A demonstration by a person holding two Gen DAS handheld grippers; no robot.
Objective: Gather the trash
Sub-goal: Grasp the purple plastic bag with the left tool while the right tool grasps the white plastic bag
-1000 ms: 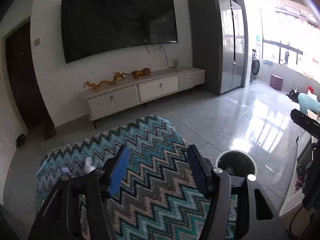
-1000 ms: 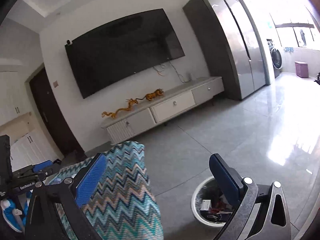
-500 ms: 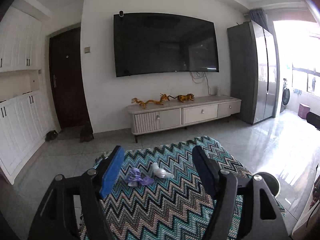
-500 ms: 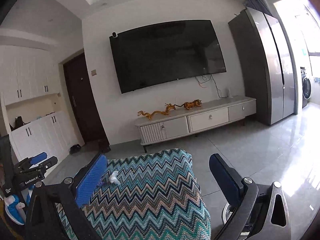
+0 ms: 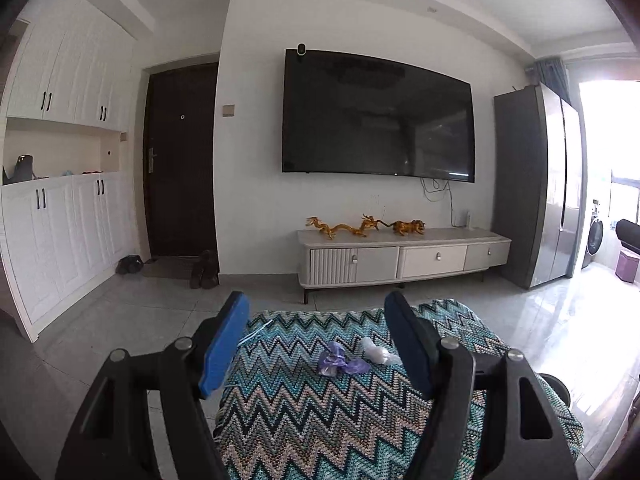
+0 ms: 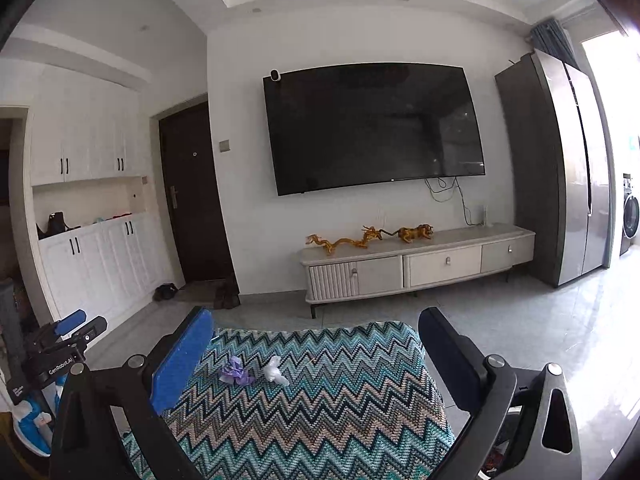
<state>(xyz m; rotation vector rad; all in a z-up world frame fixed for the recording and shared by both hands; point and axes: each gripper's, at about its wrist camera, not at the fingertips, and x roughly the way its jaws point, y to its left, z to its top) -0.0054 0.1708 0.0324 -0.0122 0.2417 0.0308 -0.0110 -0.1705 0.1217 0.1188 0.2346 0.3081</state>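
Note:
A crumpled purple wrapper (image 5: 338, 360) and a crumpled clear-white plastic scrap (image 5: 376, 352) lie side by side on a table under a teal zigzag cloth (image 5: 320, 420). My left gripper (image 5: 318, 344) is open and empty, held above the near part of the cloth, with both scraps between its fingers in view. My right gripper (image 6: 316, 354) is open and empty; the purple wrapper (image 6: 235, 372) and the white scrap (image 6: 275, 370) sit left of its middle.
A dark round trash bin (image 5: 554, 386) peeks out past the table's right edge. A TV cabinet (image 6: 416, 266) stands against the far wall under a large TV, a grey fridge (image 6: 560, 168) at right. The left gripper (image 6: 60, 344) shows at the right wrist view's left edge.
Both views have swung left and up, away from the trash bin toward the table and wall. The two scraps came into view between the fingers. Both grippers stayed open.

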